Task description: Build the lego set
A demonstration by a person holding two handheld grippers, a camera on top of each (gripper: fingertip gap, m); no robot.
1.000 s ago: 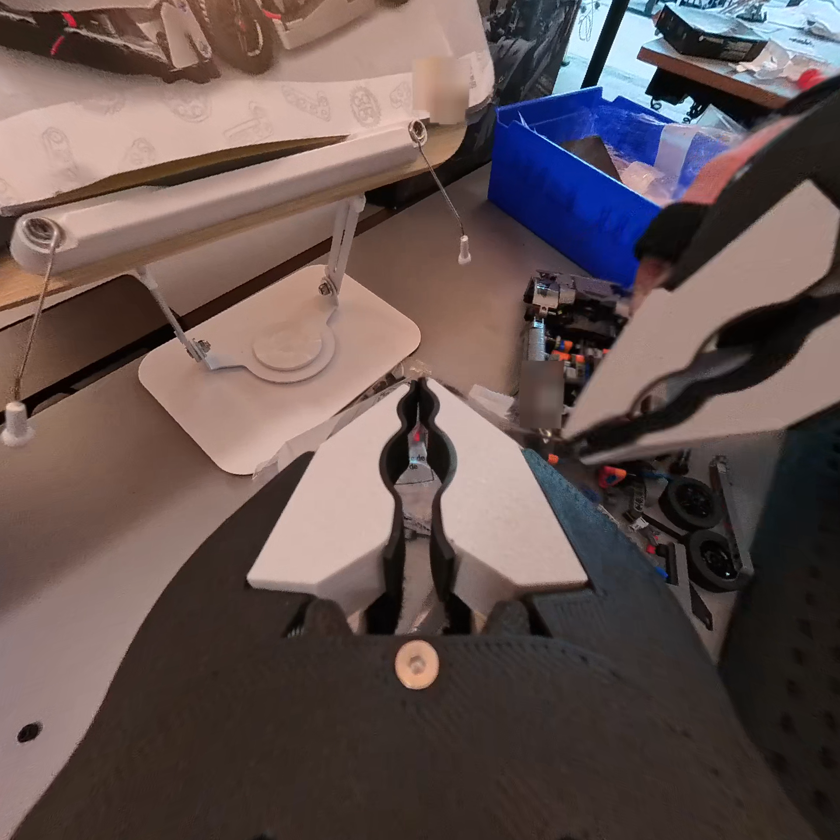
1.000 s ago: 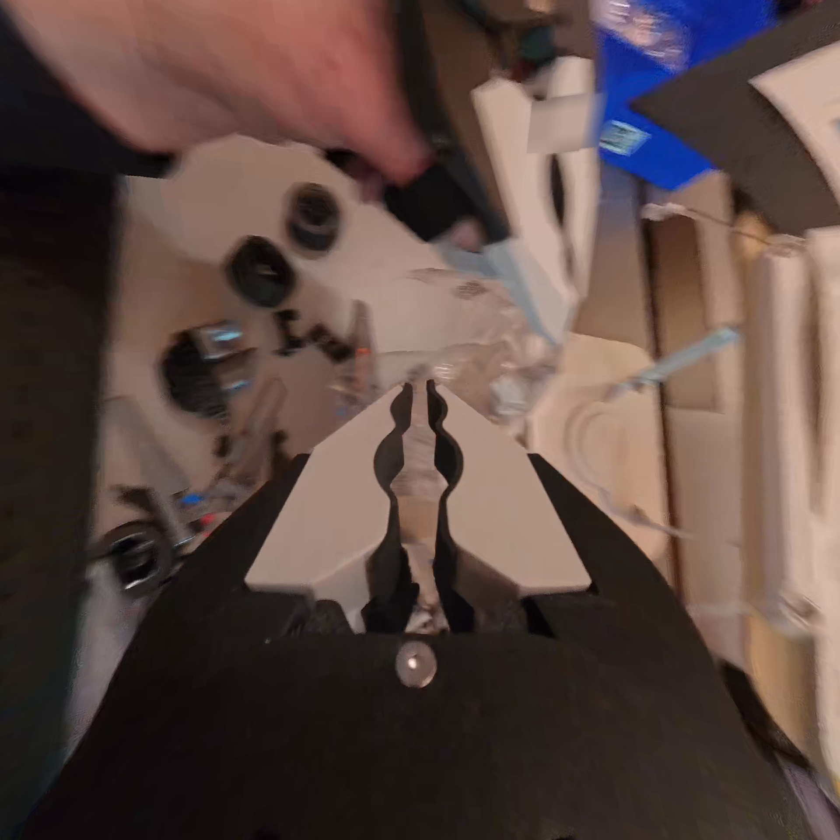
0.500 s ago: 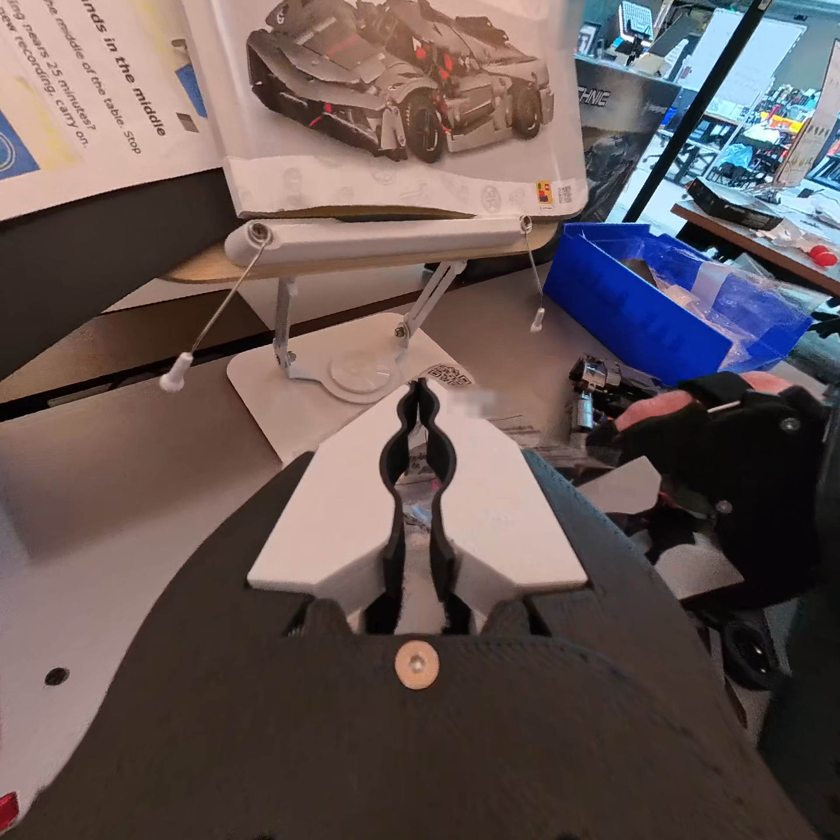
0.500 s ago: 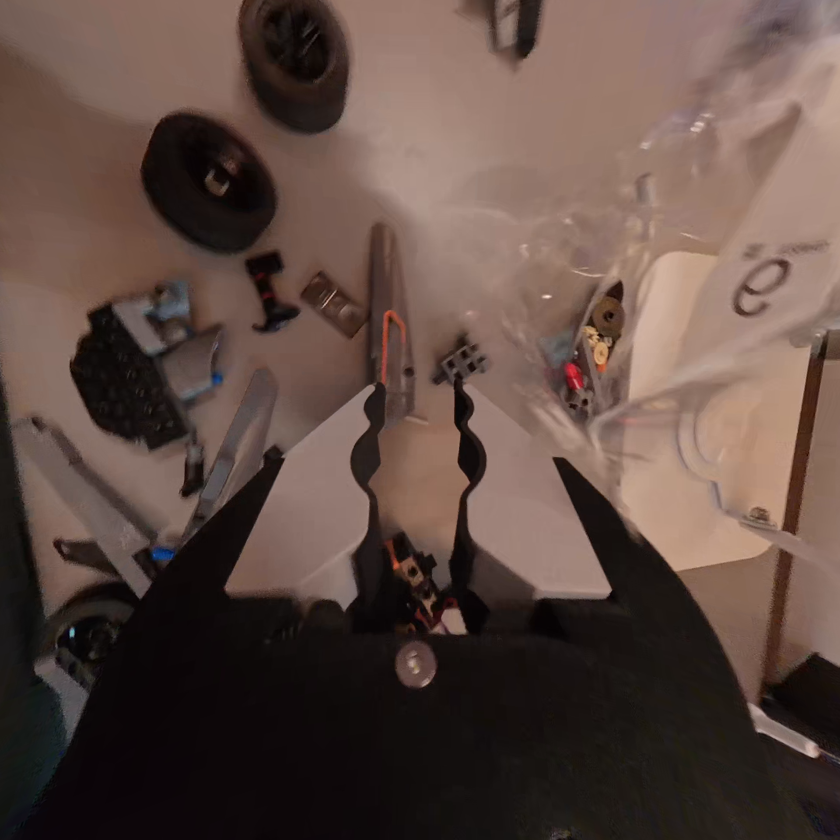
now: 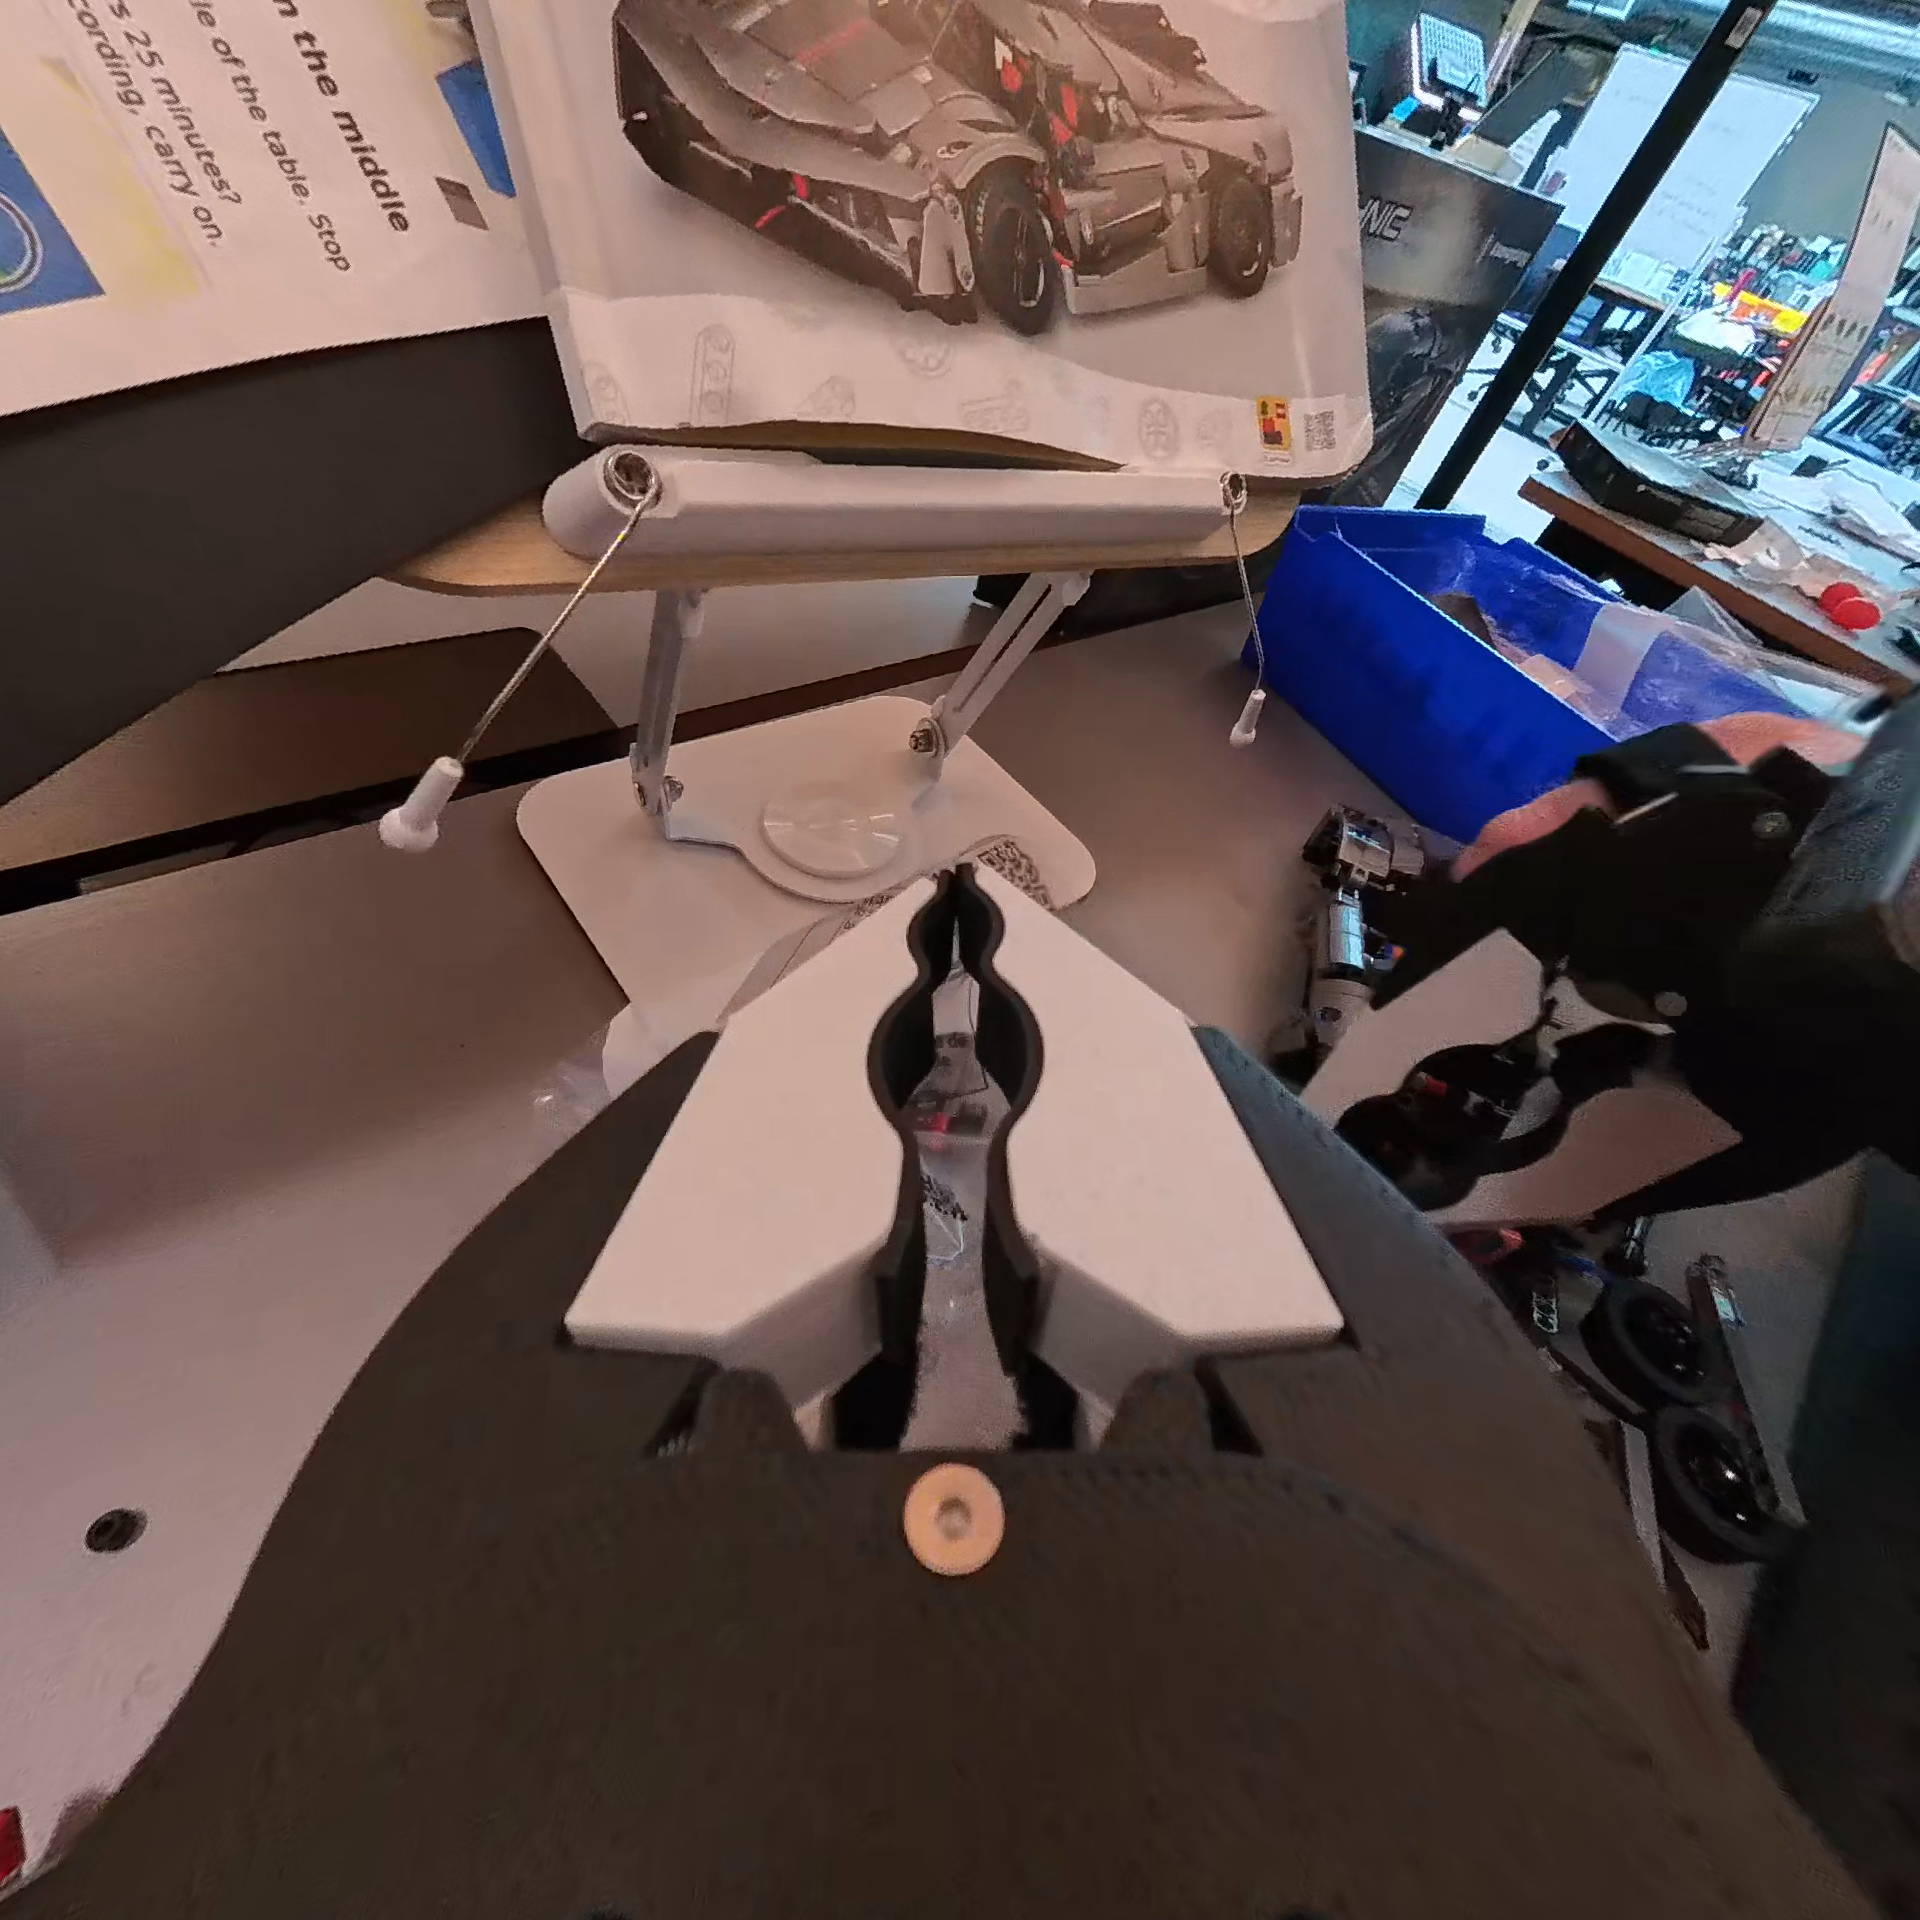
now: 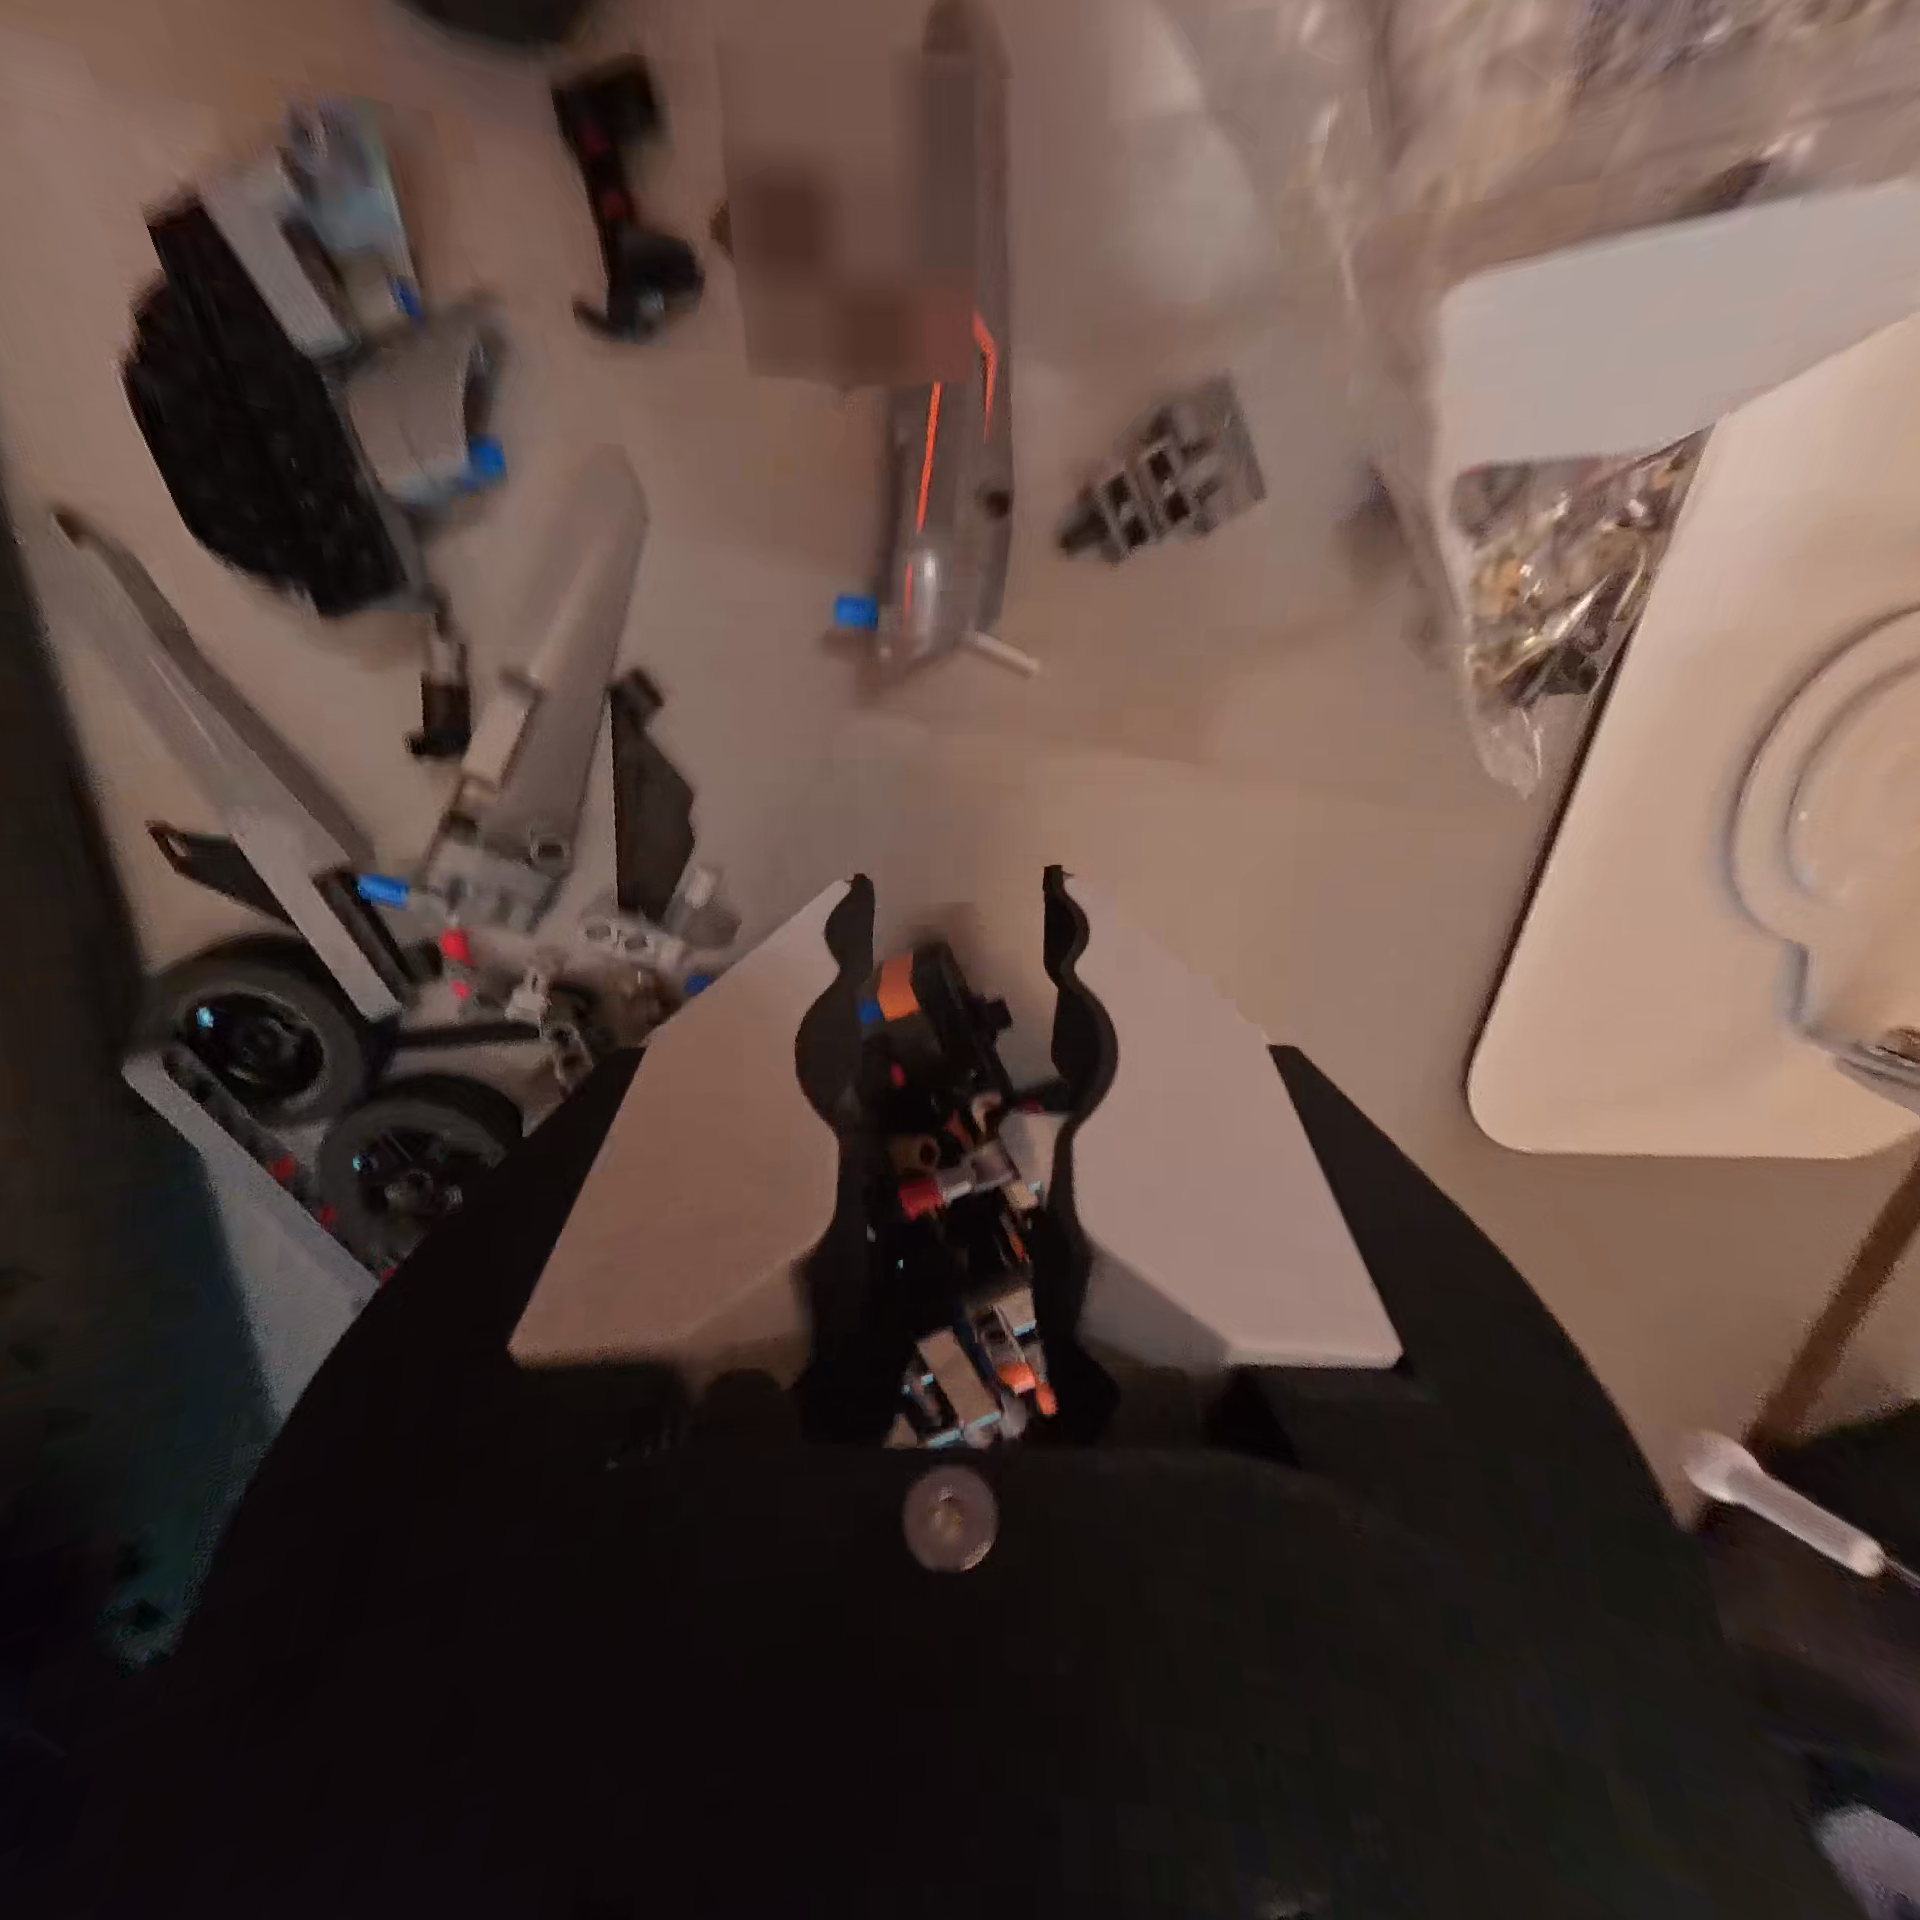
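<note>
Lego assembly (image 6: 951,1174): a blocky black build with orange, red and grey bits, sitting on the desk (image 6: 1195,727) between the fingers of the right gripper (image 6: 956,883) — contact hard to tell.
Right gripper: its white wedge fingers with wavy black pads are standing apart.
Left gripper (image 5: 954,883): tips are meeting, pinching a clear plastic bag (image 5: 940,1101).
Loose parts: grey panel with orange stripe (image 6: 940,488), rubbery wheels (image 6: 249,1029), blurred.
Booklet (image 5: 935,218): glossy car picture, resting on a white stand (image 5: 810,831).
Blue bin (image 5: 1423,665): sitting near the desk's far edge, contents partly hidden.
</note>
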